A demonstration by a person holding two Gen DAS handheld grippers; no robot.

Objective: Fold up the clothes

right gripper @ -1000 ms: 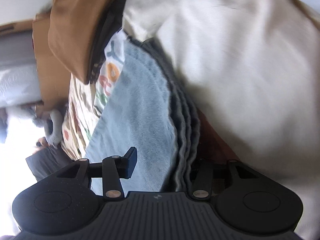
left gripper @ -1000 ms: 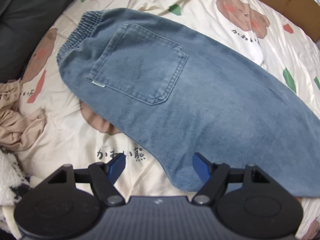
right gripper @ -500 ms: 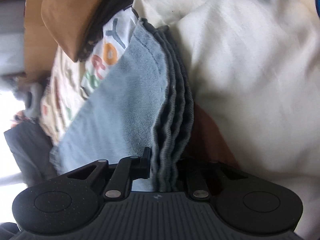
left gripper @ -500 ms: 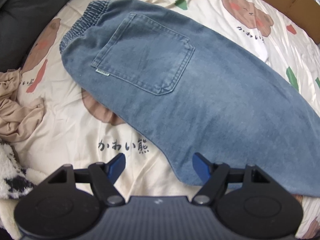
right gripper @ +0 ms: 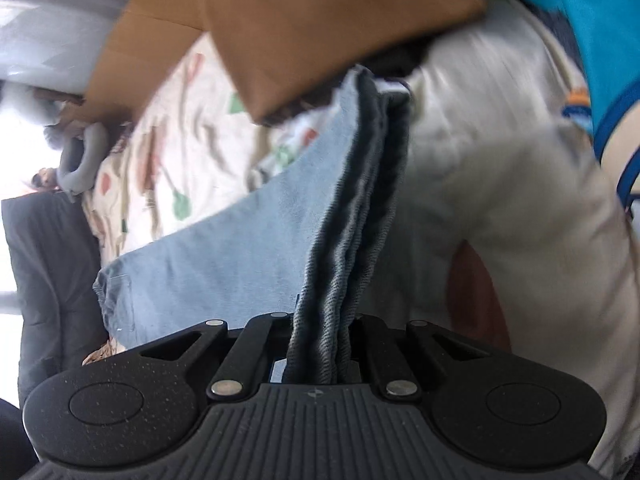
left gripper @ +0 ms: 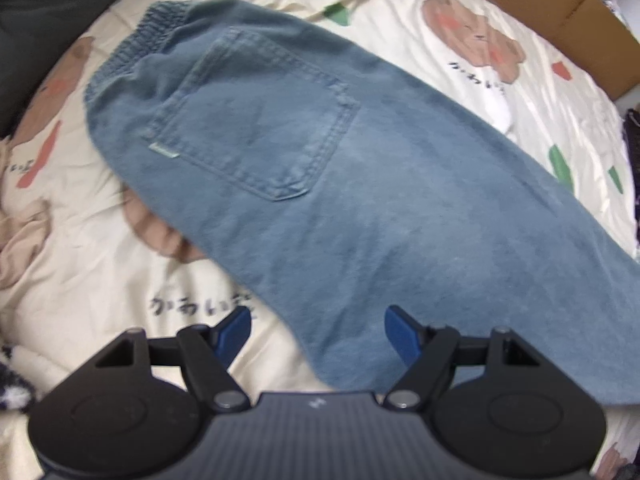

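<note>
Blue jeans (left gripper: pixel 360 184) lie folded lengthwise on a cream bedsheet (left gripper: pixel 100 264), back pocket up, elastic waistband at the upper left. My left gripper (left gripper: pixel 318 332) hovers over the jeans' near edge, open, nothing between its blue pads. In the right wrist view my right gripper (right gripper: pixel 320 344) is shut on the stacked hem layers of the jeans (right gripper: pixel 352 216), lifting that end off the bed; the light denim (right gripper: pixel 224 256) hangs away to the left.
The sheet carries bear prints and lettering. A beige garment (left gripper: pixel 20 240) lies crumpled at the left edge. Dark fabric (left gripper: pixel 48 8) sits at the upper left. Cardboard (right gripper: pixel 304 20) hangs close above the right gripper. Cream bedding (right gripper: pixel 512 184) lies to the right.
The right gripper's jaws closed on the hem layers and rose with them, rolling as they went. The left gripper stayed over the jeans' near edge, tilting slightly.
</note>
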